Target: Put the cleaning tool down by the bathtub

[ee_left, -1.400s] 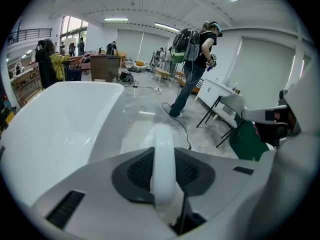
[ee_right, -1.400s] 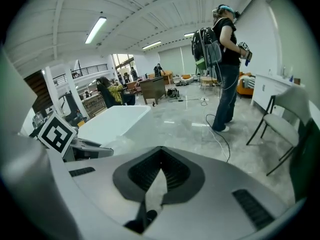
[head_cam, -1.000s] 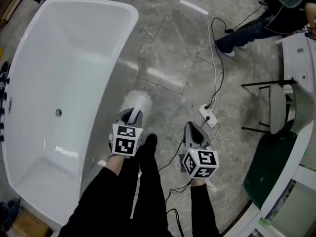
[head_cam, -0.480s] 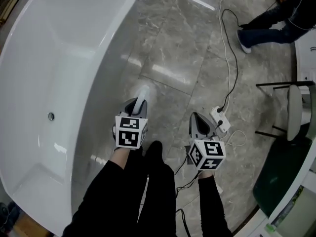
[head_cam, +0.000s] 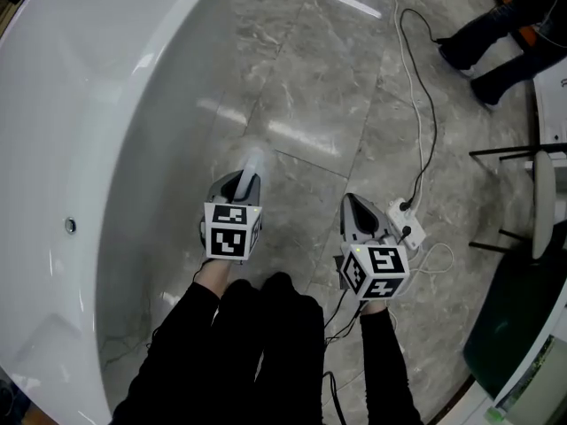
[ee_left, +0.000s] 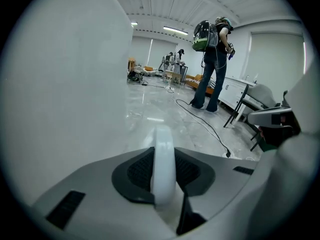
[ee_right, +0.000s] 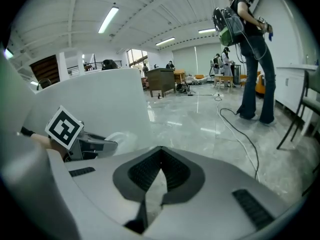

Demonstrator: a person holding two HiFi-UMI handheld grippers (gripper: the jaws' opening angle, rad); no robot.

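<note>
The white bathtub (head_cam: 168, 149) fills the left of the head view, and its outer wall (ee_left: 65, 84) looms close in the left gripper view. My left gripper (head_cam: 244, 180) hangs over the grey floor just right of the tub, shut on the cleaning tool's white handle (ee_left: 163, 169). The tool's fluffy white head (head_cam: 253, 159) points away from me, beside the tub wall. My right gripper (head_cam: 354, 206) hovers to the right, shut and empty; its view shows the tool's head (ee_right: 120, 138) and the tub (ee_right: 100, 104).
A white power strip (head_cam: 406, 224) with a long cable (head_cam: 416, 78) lies on the marble floor right of my right gripper. A person's legs (head_cam: 496, 42) stand at the top right. A black-framed chair (head_cam: 532, 184) and a green object (head_cam: 514, 317) line the right edge.
The view has swung toward the tub, which now looks larger and nearer. The tool's head shows narrower, pointing away along the tub wall. Both grippers keep their states.
</note>
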